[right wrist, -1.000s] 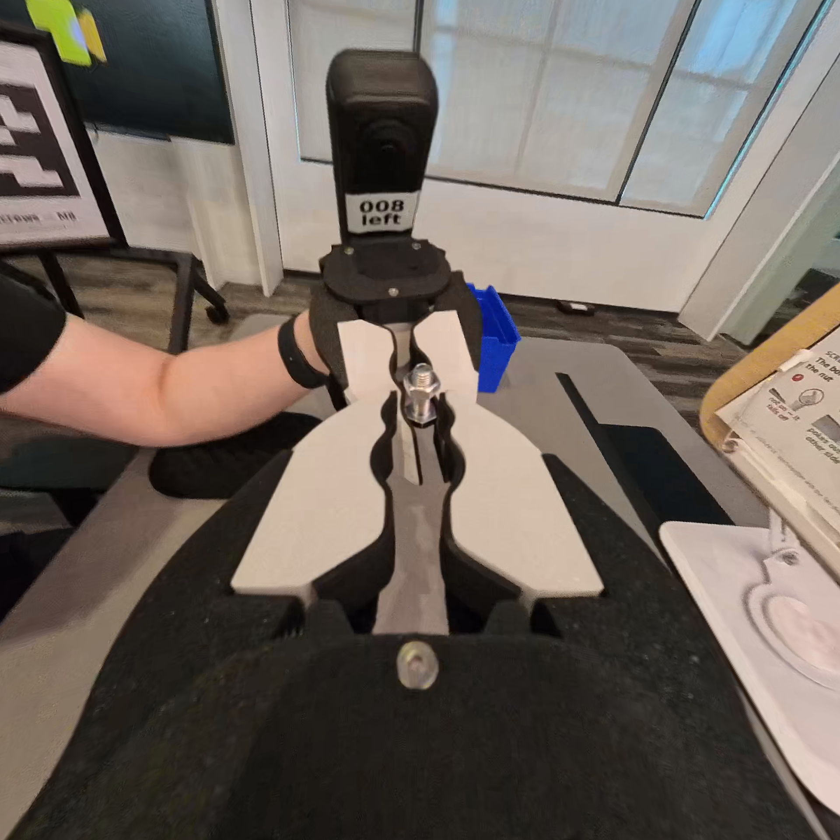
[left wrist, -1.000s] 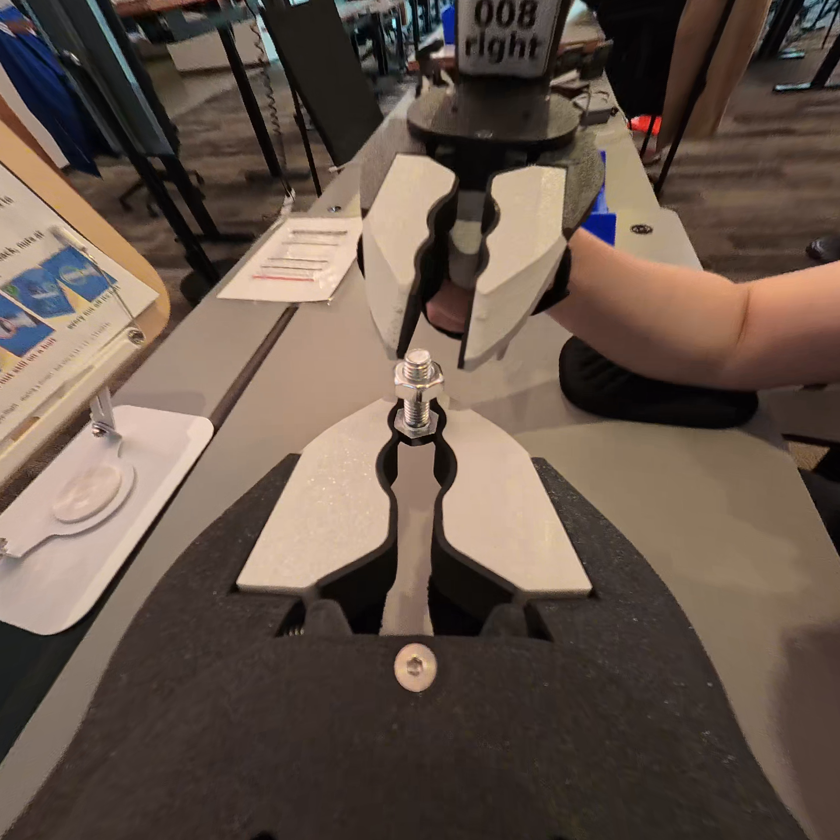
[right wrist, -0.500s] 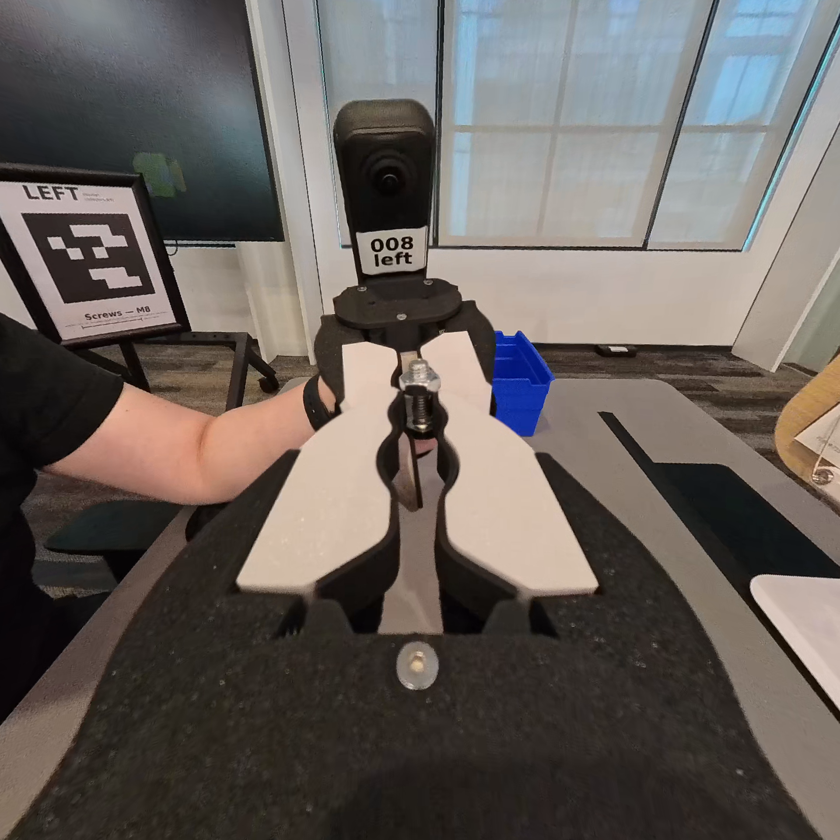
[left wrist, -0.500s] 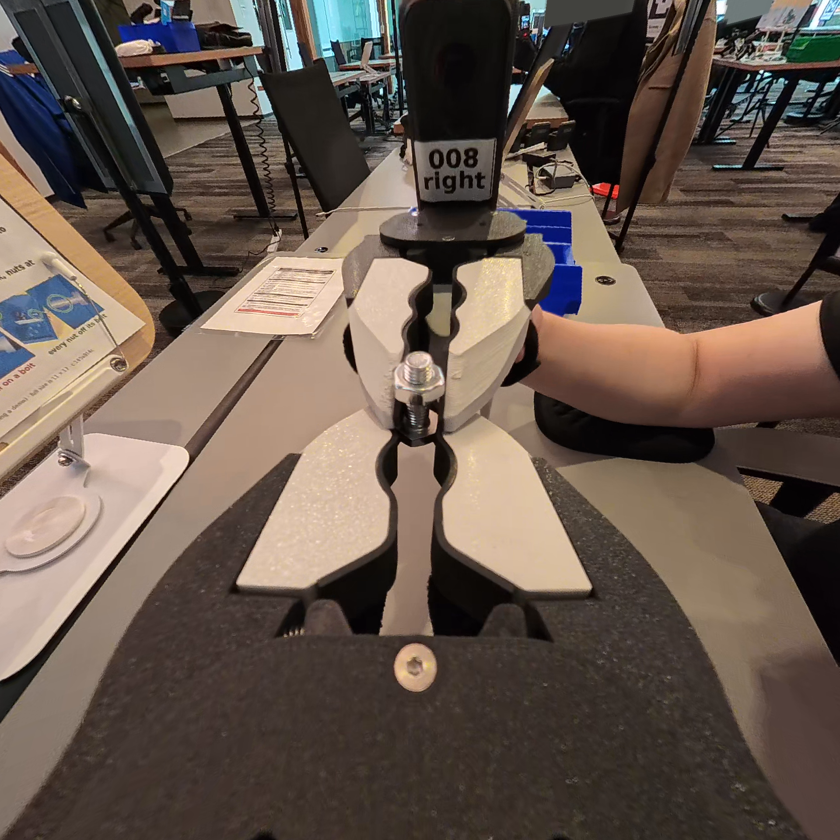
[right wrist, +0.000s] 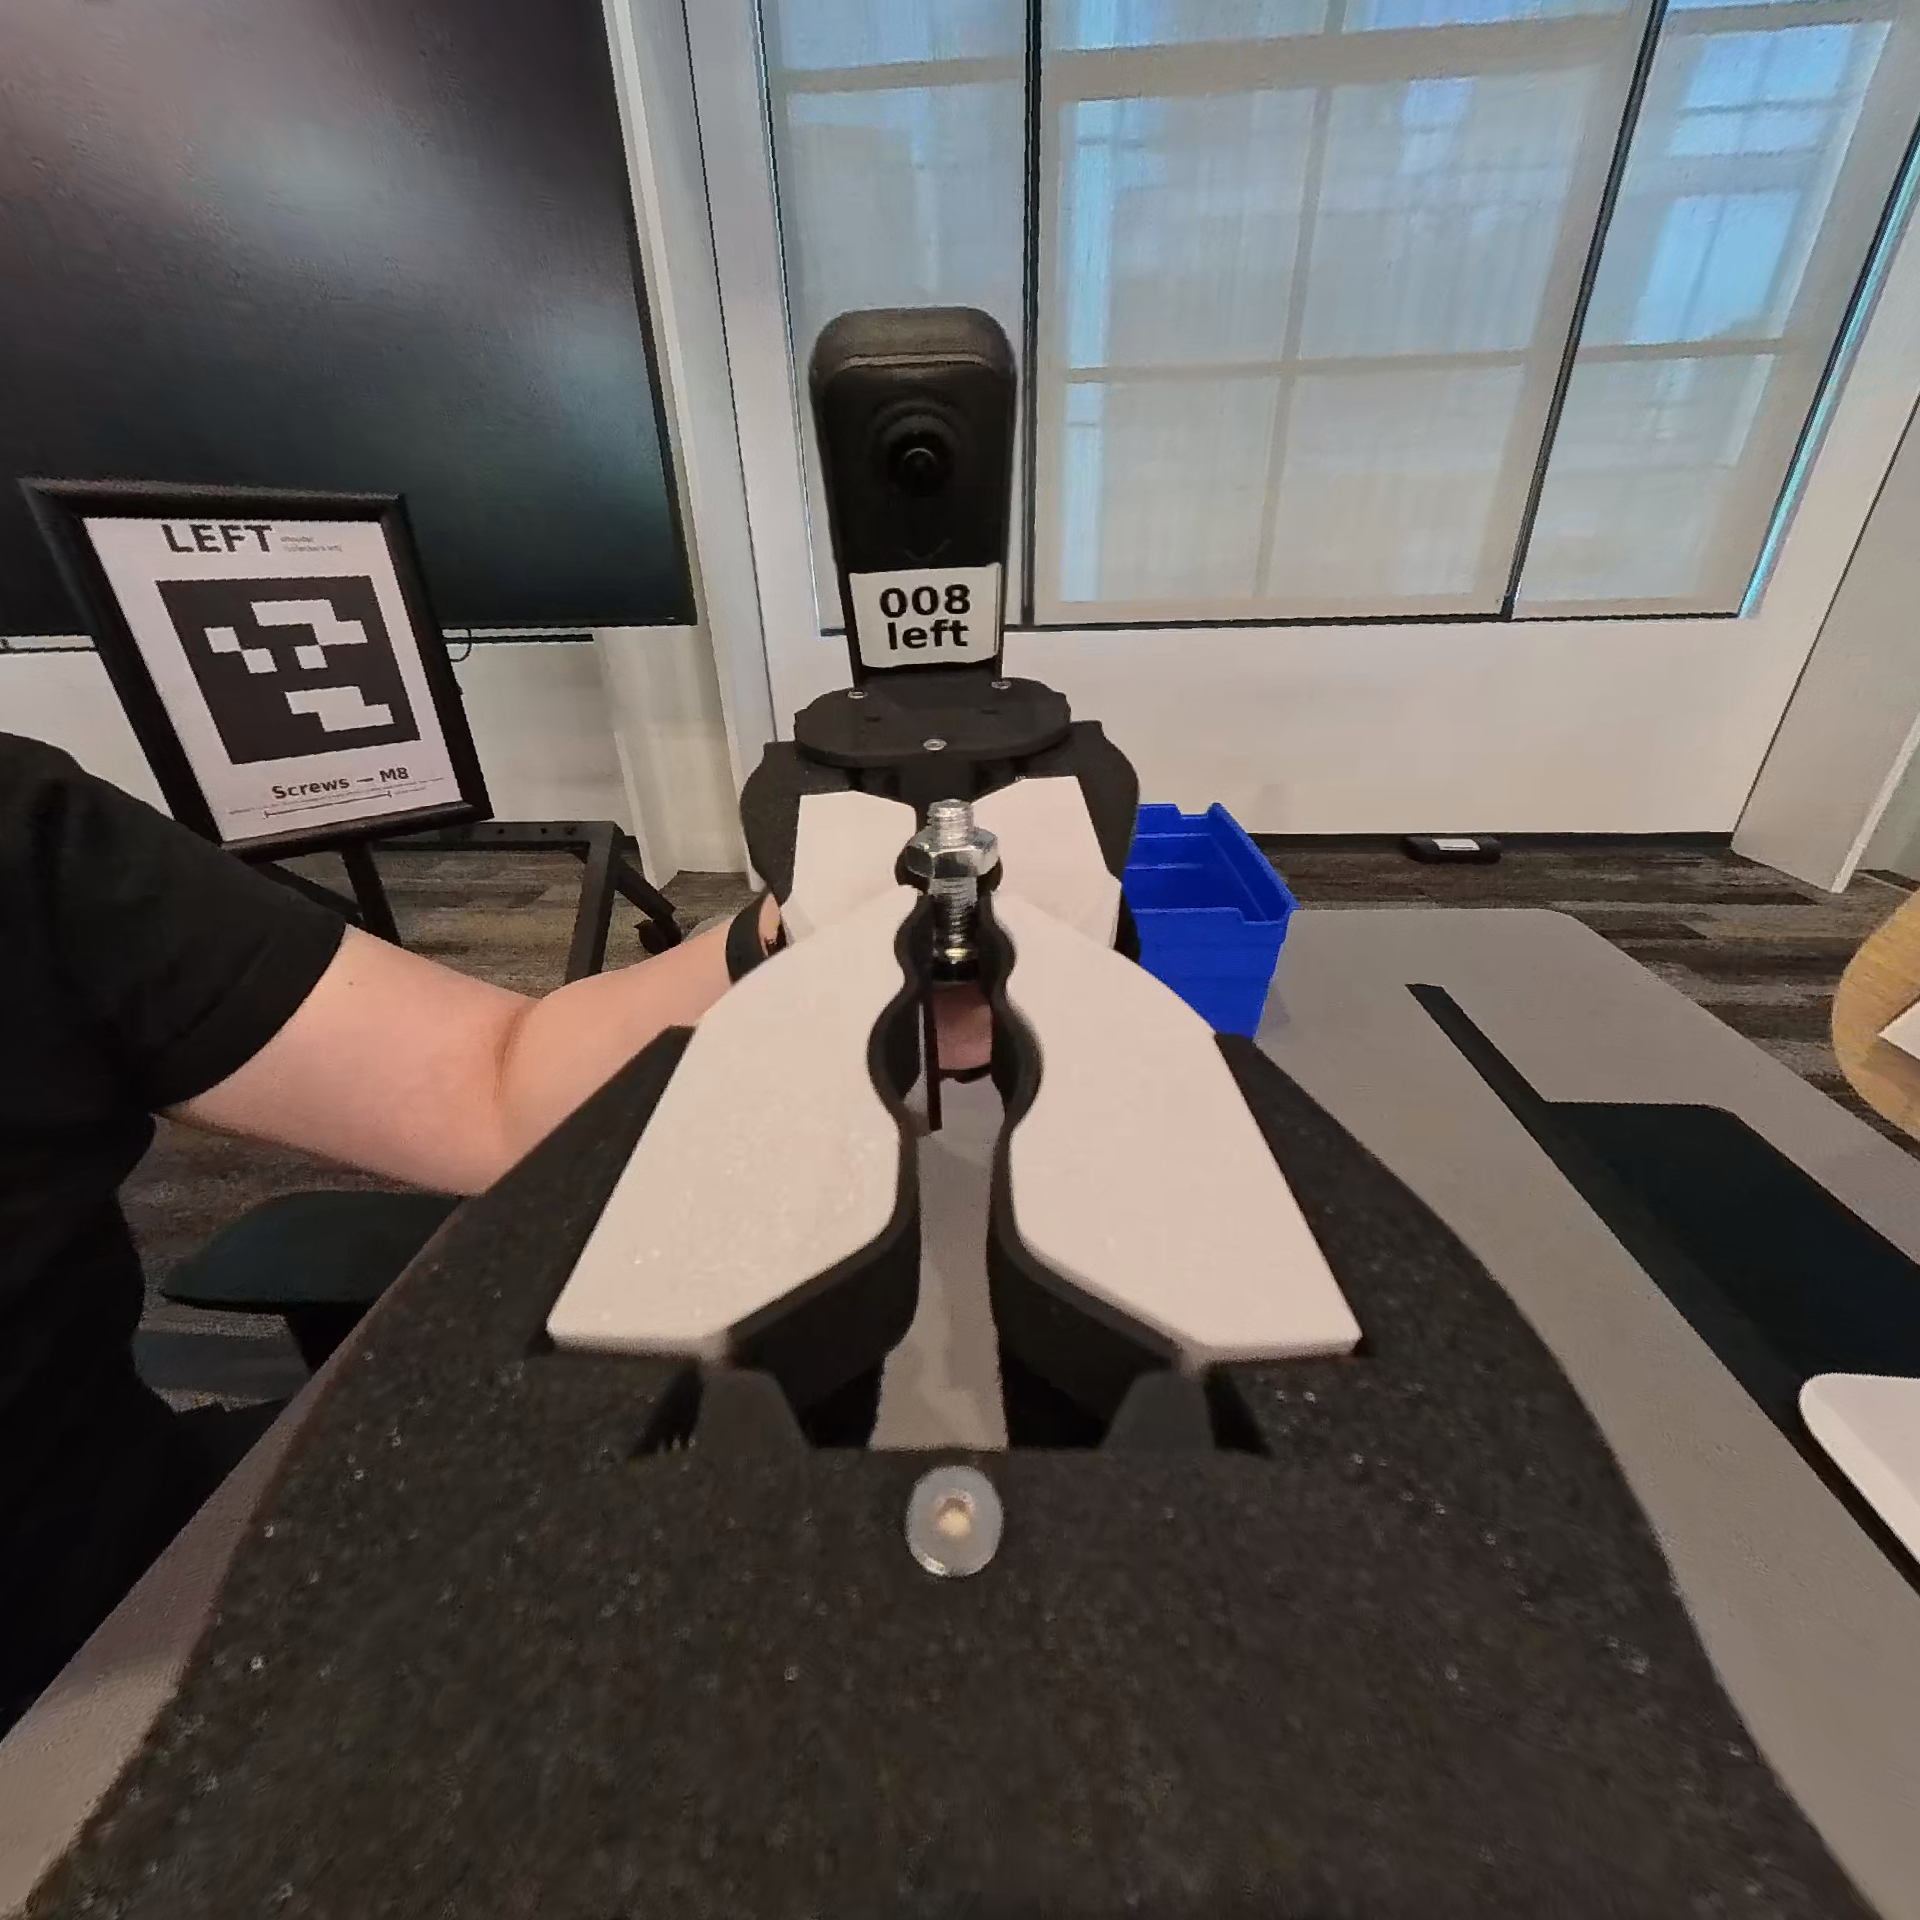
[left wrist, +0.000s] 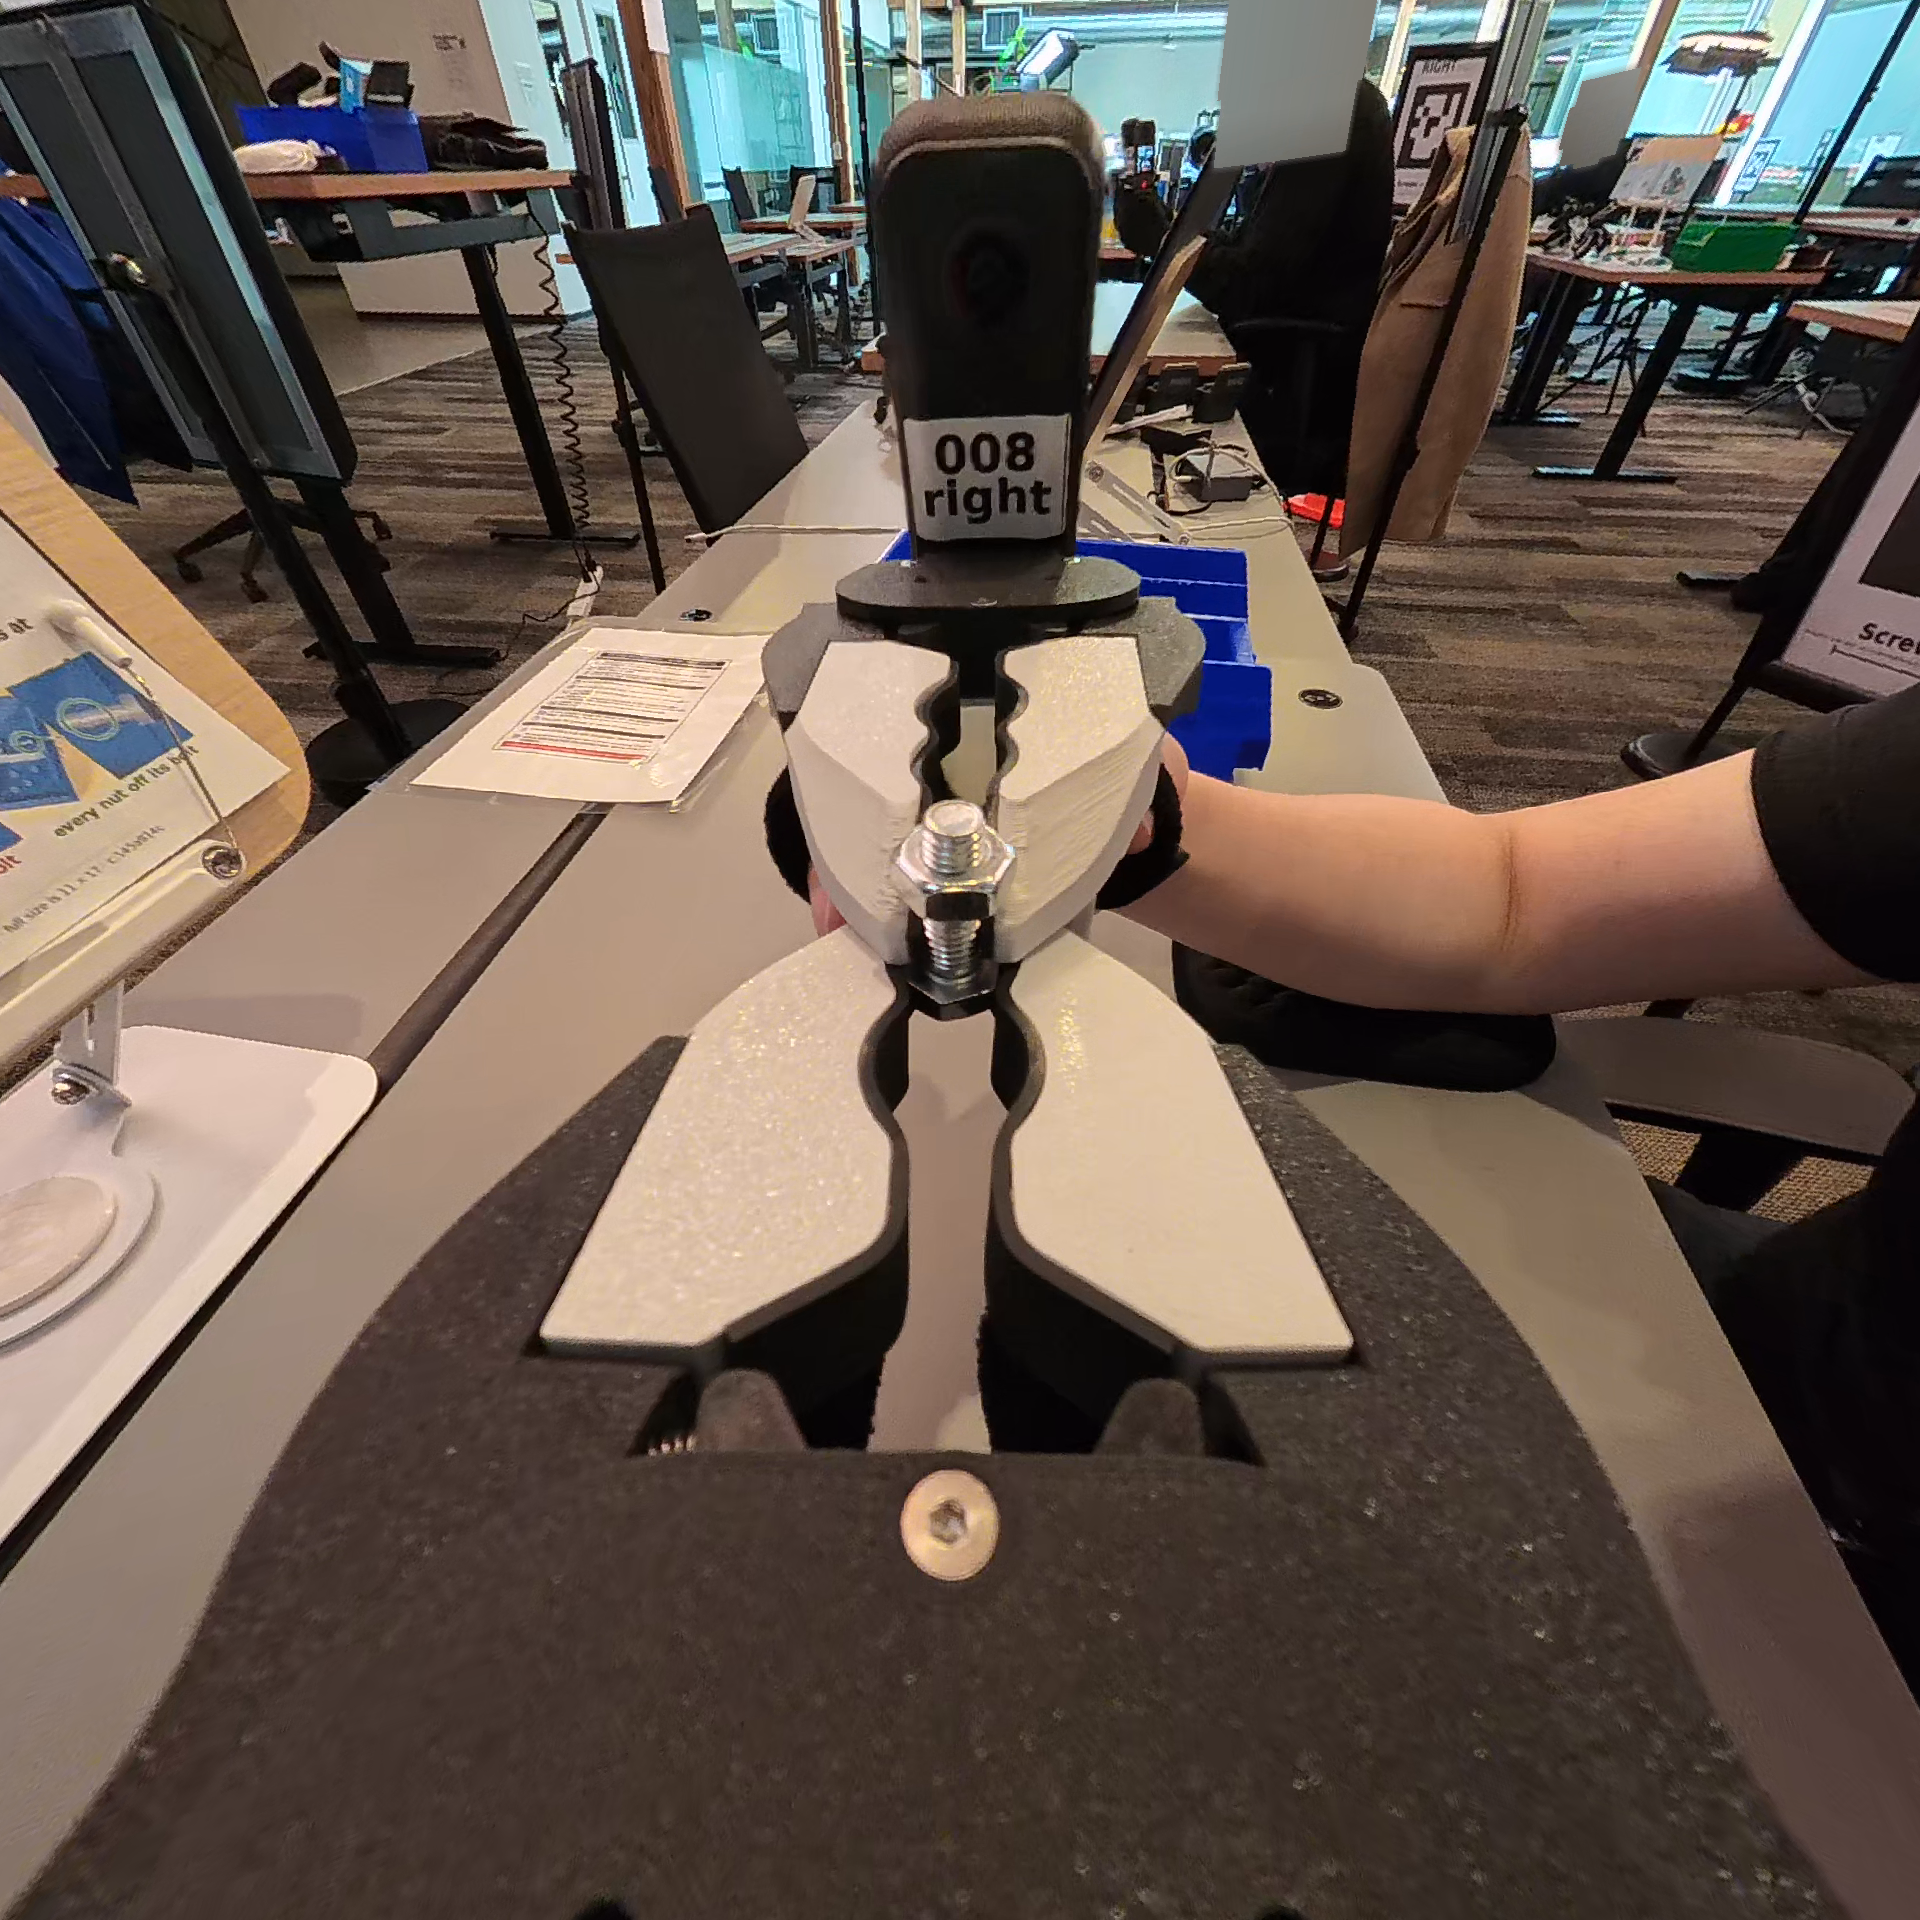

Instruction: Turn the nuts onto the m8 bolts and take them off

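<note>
A silver M8 bolt stands upright above the grey table, with a hex nut near its top end. My left gripper is shut on the bolt's head at its fingertips. My right gripper faces it from the far side, with its jaws closed around the nut. In the right wrist view my right gripper holds the nut at its tips. The bolt's shaft runs down between them. The left gripper's white fingers show behind.
Blue bins stand behind the right gripper, and they also show in the right wrist view. A laminated sheet lies at the back left. A sign holder on a white base is at the left. A black arm rest lies under the person's forearm. Both grippers' tips are close together, under 4 cm apart. Between my left fingertips and the black arm rest there is roughly 30 cm.
The right gripper, open above and behind the bolt a second ago, came down and closed around the nut. Both grippers tilted up, bringing more of the room into view.
</note>
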The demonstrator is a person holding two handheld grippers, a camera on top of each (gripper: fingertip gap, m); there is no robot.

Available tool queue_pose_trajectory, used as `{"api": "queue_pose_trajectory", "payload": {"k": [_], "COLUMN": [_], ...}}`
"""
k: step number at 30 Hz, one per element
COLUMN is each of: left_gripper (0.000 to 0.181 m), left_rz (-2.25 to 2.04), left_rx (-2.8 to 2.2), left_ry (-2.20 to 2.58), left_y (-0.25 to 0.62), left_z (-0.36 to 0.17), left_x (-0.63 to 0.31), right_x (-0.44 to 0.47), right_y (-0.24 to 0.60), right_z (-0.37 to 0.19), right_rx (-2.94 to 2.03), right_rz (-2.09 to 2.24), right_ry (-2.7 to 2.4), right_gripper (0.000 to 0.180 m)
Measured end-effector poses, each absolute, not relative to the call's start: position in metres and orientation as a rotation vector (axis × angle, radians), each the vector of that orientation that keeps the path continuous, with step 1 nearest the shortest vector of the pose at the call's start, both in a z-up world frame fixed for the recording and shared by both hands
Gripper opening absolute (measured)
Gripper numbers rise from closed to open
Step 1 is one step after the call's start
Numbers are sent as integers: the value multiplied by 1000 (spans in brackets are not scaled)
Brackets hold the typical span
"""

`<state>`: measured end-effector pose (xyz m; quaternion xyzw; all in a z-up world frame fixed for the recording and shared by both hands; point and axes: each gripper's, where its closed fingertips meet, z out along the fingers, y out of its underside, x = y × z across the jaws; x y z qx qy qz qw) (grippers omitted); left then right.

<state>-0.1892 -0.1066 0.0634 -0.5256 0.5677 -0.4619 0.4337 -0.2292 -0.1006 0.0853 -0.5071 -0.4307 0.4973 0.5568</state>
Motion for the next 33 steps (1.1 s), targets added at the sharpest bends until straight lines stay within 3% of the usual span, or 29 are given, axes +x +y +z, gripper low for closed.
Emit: {"api": "queue_pose_trajectory", "payload": {"k": [12,18,24,29,33], "left_gripper": [11,39,44,40,39], "left_rz": [-1160,-1113,-1053,-994,-980], "left_rx": [-1330,-1367,-1417,-1446,-1470], "left_ry": [1436,1457,1450,1414,1380], "left_y": [-108,-106,-95,-83,-76], "left_z": [59,50,39,40,44], "left_x": [-189,-186,-184,-193,-201], "right_x": [-230,-219,-197,-148,-52], "right_y": [-101,-98,-87,-83,-82], "right_z": [82,92,96,116,122], "right_rx": [-1217,-1178,-1208,-1322,-1620], "right_rz": [1160,1312,1293,1041,600], "right_ry": [-1046,-959,-916,-873,-657], "right_gripper": [7,7,7,7,8]}}
